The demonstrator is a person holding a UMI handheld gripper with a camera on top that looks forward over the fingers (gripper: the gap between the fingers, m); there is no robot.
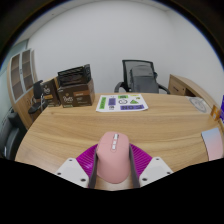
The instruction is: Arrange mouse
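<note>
Holding the mouse above a wooden table

Gripper [113, 165] closed on a pale pink mouse [115, 158]; both fingers press its sides, the magenta pads [87, 158] showing left and right of it. Mouse points forward along the fingers, a row of small light marks down its top near the front end. It sits raised over the near part of the wooden table [70, 130], not resting on it as far as can be told.

Beyond the mouse, at the table's far side: a white printed sheet [121, 102] with green and purple marks, lying flat. Left of the sheet, a black box-shaped device [75, 89] at the table's far left end. Behind the table, a black office chair [139, 76] against a white wall. Right of the chair, a light wooden cabinet [192, 90]. Small pale object [210, 136] at the table's right edge, too small to identify. Shelving [22, 72] along the left wall.
</note>
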